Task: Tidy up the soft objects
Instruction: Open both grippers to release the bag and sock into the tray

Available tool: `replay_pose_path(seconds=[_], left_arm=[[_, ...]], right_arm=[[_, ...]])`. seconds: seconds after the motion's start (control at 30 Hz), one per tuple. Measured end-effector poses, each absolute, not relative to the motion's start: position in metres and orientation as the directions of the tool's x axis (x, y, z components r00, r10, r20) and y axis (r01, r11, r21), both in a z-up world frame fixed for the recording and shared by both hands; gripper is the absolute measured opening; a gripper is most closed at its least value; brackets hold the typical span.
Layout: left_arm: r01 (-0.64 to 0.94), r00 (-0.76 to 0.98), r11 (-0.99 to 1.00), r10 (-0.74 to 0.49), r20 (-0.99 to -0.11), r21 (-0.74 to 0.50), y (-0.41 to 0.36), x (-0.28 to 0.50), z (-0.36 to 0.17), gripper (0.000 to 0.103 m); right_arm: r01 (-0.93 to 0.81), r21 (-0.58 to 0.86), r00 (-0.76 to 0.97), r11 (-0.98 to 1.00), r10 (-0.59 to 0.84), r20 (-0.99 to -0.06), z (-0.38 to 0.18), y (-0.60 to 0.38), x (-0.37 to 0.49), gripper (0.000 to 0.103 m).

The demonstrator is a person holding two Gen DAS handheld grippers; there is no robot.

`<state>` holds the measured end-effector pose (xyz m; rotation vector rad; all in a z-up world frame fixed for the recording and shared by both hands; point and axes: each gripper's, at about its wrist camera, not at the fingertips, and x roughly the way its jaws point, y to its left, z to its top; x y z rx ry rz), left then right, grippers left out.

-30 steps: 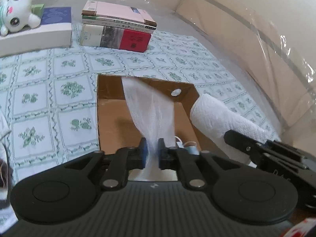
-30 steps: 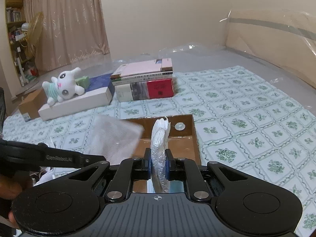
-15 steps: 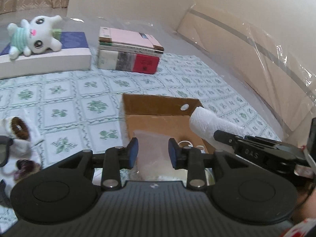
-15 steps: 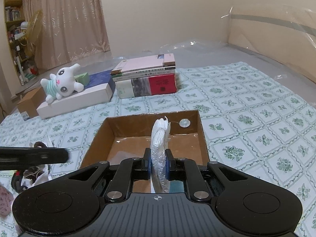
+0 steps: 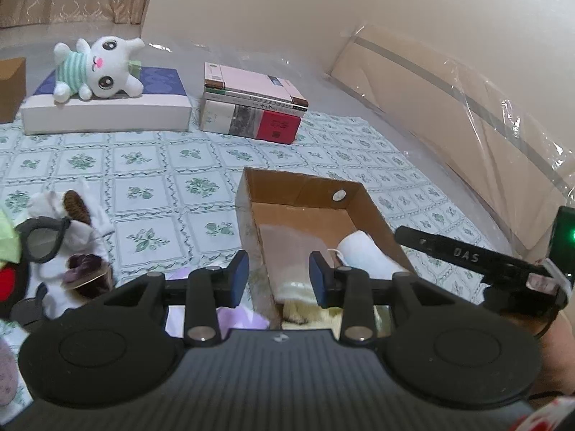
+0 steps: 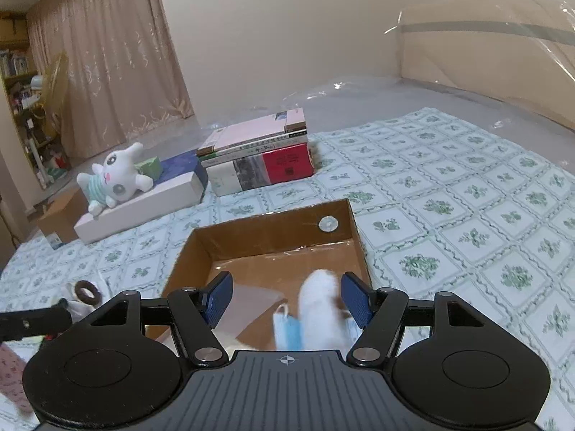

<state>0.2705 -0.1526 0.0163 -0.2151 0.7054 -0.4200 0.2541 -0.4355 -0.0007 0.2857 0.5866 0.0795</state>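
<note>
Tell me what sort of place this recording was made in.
Most likely a room in a home, with the work done on the floor. A green floral patterned mat covers it, long beige curtains hang at the back, and a crowded bookshelf stands in the left corner.

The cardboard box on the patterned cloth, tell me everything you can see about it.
The cardboard box is a shallow, open-topped brown tray with plain walls and a round white sticker on its far inner wall. It sits flat on the green-patterned cloth. Inside, toward the near end, lie a white rolled cloth, a blue face mask and a flat pale sheet. Neither tool touches the box.
</note>
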Motion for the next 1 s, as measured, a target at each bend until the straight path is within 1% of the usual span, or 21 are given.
replay_pose_path(seconds=[0.13,0.2,0.33,0.4,0.53,0.6,0.67,0.83,0.93,0.97,1.0], left_arm=[[0.295,0.699,0.899,-0.434,-0.569,-0.323,-0.142,0.245,0.023,0.035],[0.285,0.713,0.906,-0.419,-0.562,-0.313,-0.137,0.23,0.028,0.04],[0.278,0.729,0.911,-0.406,-0.551,-0.304,-0.124,0.197,0.036,0.042],[0.276,0.739,0.916,-0.397,-0.545,-0.292,-0.118,0.18,0.04,0.047],[0.264,0.766,0.931,-0.362,-0.531,-0.253,-0.104,0.148,0.047,0.054],[0.255,0.776,0.937,-0.346,-0.528,-0.239,-0.094,0.133,0.048,0.06],[0.236,0.787,0.945,-0.322,-0.525,-0.226,-0.082,0.119,0.048,0.064],[0.19,0.816,0.962,-0.266,-0.514,-0.196,-0.053,0.088,0.053,0.068],[0.172,0.829,0.971,-0.233,-0.508,-0.165,-0.038,0.073,0.055,0.074],[0.165,0.834,0.974,-0.222,-0.506,-0.156,-0.033,0.068,0.056,0.079],[0.155,0.839,0.977,-0.209,-0.503,-0.147,-0.027,0.064,0.055,0.081]], right_arm=[[0.001,0.29,0.835,0.957,0.159,-0.526,0.012,-0.422,0.223,0.067],[-0.014,0.286,0.841,0.958,0.166,-0.515,0.018,-0.413,0.206,0.067],[-0.041,0.285,0.847,0.958,0.185,-0.498,0.03,-0.394,0.175,0.067],[-0.055,0.282,0.85,0.958,0.193,-0.49,0.036,-0.385,0.161,0.067],[-0.086,0.259,0.853,0.962,0.206,-0.48,0.045,-0.363,0.133,0.067],[-0.099,0.253,0.854,0.962,0.212,-0.476,0.047,-0.354,0.12,0.067],[-0.115,0.243,0.851,0.963,0.222,-0.476,0.049,-0.343,0.107,0.067],[-0.152,0.241,0.844,0.958,0.253,-0.473,0.053,-0.32,0.083,0.067],[-0.171,0.235,0.844,0.957,0.266,-0.467,0.056,-0.308,0.072,0.067],[-0.176,0.234,0.843,0.956,0.269,-0.465,0.056,-0.304,0.069,0.067],[-0.18,0.234,0.842,0.955,0.273,-0.466,0.057,-0.3,0.066,0.067]])
